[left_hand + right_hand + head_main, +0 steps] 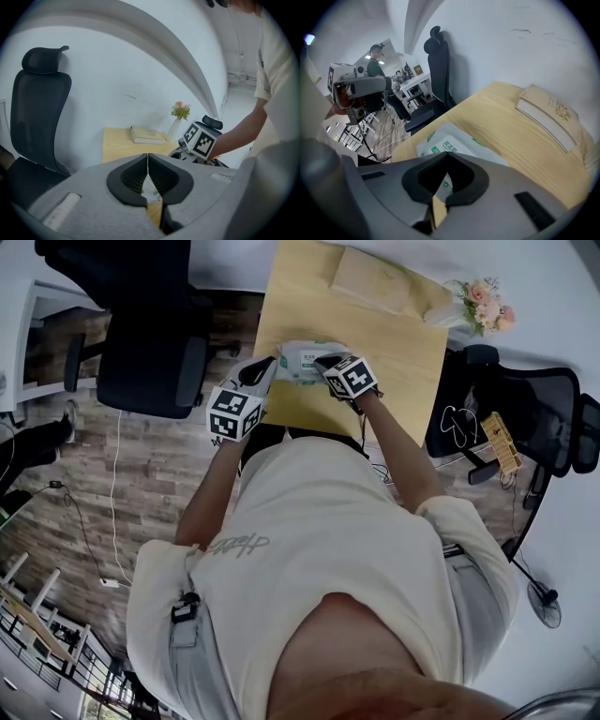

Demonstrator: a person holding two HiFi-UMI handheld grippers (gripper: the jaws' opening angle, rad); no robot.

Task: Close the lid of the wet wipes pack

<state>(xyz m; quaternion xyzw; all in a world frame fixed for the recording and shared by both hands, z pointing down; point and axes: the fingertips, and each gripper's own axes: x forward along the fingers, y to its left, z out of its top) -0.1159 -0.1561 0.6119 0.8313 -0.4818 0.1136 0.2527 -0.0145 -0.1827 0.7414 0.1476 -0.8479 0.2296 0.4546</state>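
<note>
Near the front edge of the pale yellow wooden desk, in the head view, the soft white-and-green wet wipes pack lay flat. The left gripper was at its left end and the right gripper over its right half. Whether the lid stood up or lay down could not be read from there. A cream hardback book and a small vase of pink flowers sat well apart from the pack, at the far end.

In the left gripper view, the jaws were pressed together at their tips with nothing between them, and a strip of the pack showed below them.

In the right gripper view, the jaws likewise met at the tips, empty, with the pack's printed top just beyond.

With both pairs closed, the step probably called for a press, not a pinch. The left gripper would brace the pack's end against sliding. The right gripper's joined tips would push straight down on the lid's free edge, not on the soft film around it.
</note>
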